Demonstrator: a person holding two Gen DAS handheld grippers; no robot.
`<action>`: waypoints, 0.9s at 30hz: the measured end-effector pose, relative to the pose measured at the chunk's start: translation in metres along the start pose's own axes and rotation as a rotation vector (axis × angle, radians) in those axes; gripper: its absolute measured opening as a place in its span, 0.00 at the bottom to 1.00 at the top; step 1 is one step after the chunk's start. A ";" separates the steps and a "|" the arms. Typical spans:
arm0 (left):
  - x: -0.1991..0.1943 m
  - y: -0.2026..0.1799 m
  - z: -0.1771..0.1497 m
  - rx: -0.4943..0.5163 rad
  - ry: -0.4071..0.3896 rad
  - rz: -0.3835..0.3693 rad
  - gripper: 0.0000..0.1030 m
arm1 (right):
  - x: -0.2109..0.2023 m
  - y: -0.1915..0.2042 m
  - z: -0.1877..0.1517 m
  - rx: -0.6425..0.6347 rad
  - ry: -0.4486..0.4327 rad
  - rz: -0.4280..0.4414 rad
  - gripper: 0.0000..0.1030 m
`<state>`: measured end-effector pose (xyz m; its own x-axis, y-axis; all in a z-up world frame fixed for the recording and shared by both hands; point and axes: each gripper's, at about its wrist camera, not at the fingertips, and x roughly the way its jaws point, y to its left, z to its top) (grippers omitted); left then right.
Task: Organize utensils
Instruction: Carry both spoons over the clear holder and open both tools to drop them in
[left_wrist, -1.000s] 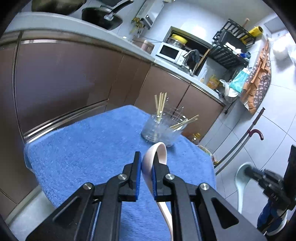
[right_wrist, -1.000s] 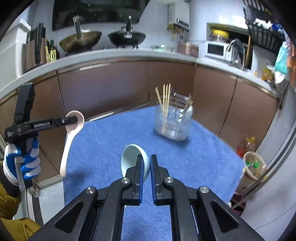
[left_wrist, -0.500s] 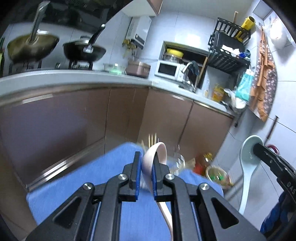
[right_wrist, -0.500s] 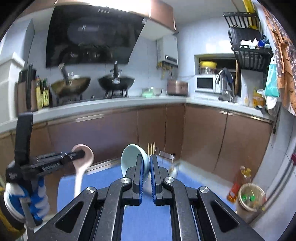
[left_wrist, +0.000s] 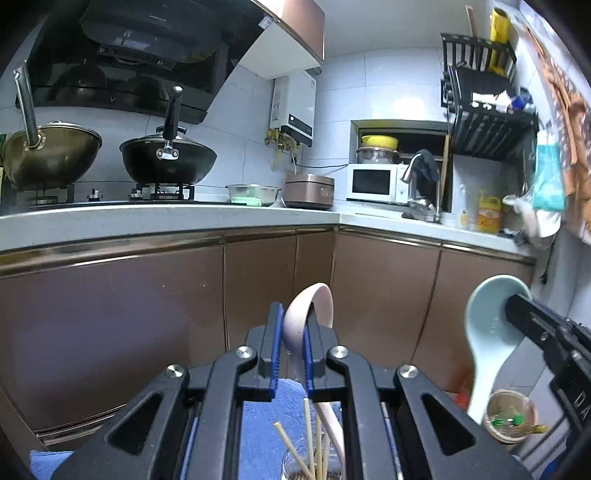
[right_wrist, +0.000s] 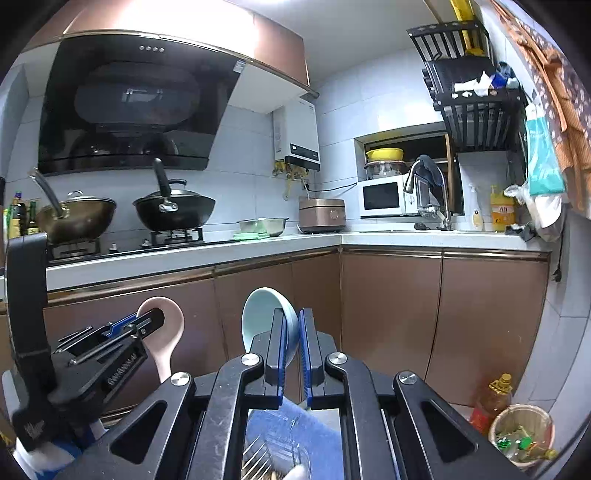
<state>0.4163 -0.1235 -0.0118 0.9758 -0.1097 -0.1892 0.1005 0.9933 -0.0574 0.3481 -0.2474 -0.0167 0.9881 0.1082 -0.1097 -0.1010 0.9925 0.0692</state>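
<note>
No label reads clearly. Left gripper (left_wrist: 291, 345) pinches our pink spoon (left_wrist: 308, 314) aloft; right gripper (right_wrist: 291, 343) clamps the pale blue spoon (right_wrist: 264, 314). Chopsticks (left_wrist: 308, 443) poke up below, above the blue towel (left_wrist: 258, 424). Brown cabinets (left_wrist: 110, 314) face us.

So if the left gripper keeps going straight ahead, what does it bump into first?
Probably the brown cabinet doors under the counter. The left gripper, holding the pink spoon, points at them across open air; the distance is unclear.

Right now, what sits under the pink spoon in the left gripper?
Under the pink spoon and left gripper: wooden chopsticks in a clear holder on blue cloth. The gripper body hides the holder's contents.
</note>
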 end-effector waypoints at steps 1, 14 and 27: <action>0.005 -0.001 -0.007 0.001 0.002 0.003 0.09 | 0.008 0.000 -0.006 -0.002 0.009 -0.004 0.07; 0.022 -0.005 -0.073 -0.039 -0.012 -0.004 0.20 | 0.042 -0.005 -0.069 -0.017 0.097 -0.030 0.11; -0.028 0.013 -0.064 -0.049 0.001 -0.020 0.35 | -0.006 -0.005 -0.064 0.026 0.126 -0.011 0.27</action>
<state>0.3776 -0.1101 -0.0697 0.9735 -0.1291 -0.1885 0.1098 0.9879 -0.1092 0.3354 -0.2497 -0.0795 0.9665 0.1050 -0.2344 -0.0851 0.9920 0.0932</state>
